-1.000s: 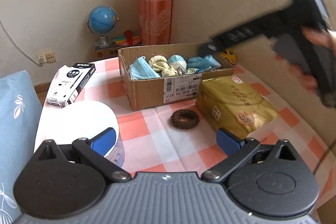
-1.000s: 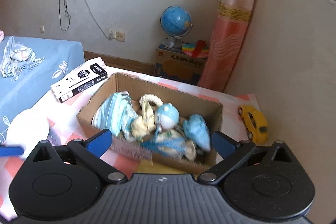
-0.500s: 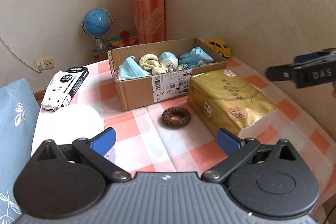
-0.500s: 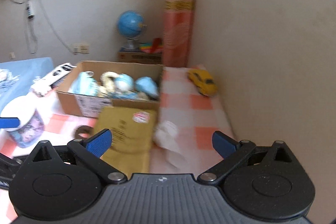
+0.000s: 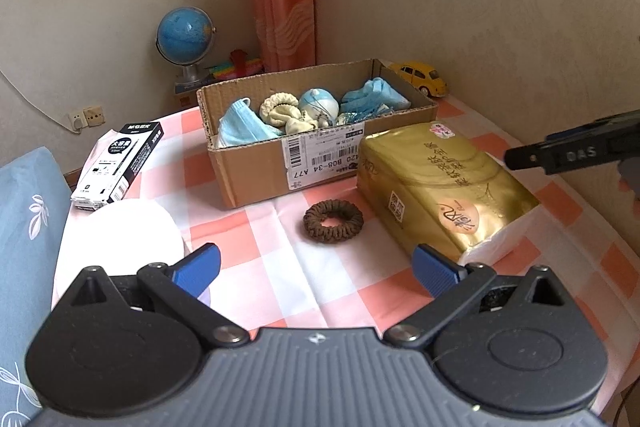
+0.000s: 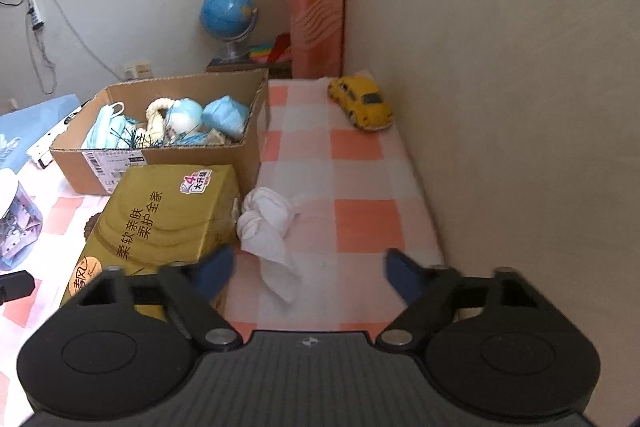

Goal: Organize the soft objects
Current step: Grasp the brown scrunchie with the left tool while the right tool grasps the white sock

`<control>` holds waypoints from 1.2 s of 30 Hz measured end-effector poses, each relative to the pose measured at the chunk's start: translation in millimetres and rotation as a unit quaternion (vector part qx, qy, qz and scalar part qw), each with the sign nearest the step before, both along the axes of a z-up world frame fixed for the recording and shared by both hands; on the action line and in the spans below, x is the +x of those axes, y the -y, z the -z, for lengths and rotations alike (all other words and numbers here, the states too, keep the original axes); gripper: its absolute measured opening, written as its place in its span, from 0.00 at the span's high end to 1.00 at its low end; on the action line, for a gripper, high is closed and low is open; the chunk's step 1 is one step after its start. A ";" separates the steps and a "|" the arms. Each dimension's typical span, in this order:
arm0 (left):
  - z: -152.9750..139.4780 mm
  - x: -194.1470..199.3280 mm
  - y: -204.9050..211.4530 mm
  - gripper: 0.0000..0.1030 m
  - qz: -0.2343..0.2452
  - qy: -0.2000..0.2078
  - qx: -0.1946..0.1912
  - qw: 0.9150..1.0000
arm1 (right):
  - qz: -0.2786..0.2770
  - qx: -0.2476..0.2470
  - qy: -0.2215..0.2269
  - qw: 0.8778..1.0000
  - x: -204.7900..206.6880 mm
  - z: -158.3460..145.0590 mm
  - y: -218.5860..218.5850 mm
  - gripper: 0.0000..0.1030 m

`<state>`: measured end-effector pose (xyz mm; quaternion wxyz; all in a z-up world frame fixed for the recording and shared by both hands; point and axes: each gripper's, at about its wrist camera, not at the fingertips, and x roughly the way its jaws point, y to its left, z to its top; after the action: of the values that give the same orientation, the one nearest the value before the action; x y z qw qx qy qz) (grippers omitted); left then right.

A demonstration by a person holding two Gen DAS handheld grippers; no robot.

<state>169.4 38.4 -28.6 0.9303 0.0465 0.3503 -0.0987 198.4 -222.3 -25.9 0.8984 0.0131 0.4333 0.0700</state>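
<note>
An open cardboard box (image 5: 256, 167) on the checked table holds blue face masks, a cream scrunchie and other soft items. A brown scrunchie (image 5: 333, 220) lies in front of it, ahead of my open, empty left gripper (image 5: 316, 267). A knotted white cloth (image 6: 268, 223) lies beside the gold tissue pack (image 6: 160, 219). My right gripper (image 6: 308, 273) hovers just short of the cloth. Its jaws are closing, and the cloth's tail lies between them untouched by the pads. The right gripper (image 5: 572, 153) also shows at the right edge of the left wrist view.
A yellow toy car (image 6: 360, 103) stands by the wall at the far right. A clear jar with a white lid (image 5: 128, 239) and a black-and-white carton (image 5: 120, 163) sit at the left. A blue cushion (image 5: 24, 227) borders the table's left edge; a globe (image 5: 184, 35) stands behind.
My right gripper swung from above the box down to the right, over the white cloth, and its jaws have narrowed. The left gripper barely shifted and stays open.
</note>
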 end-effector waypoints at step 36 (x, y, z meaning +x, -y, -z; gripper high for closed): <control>24.9 49.1 16.4 0.45 0.053 -0.035 0.059 0.996 | -0.070 -0.023 -0.011 0.997 15.4 49.8 4.5 0.11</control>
<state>218.5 22.1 -53.5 0.9064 0.1166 0.3852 -0.1285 213.9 -226.8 -75.7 0.8865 -0.0377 0.4445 0.1227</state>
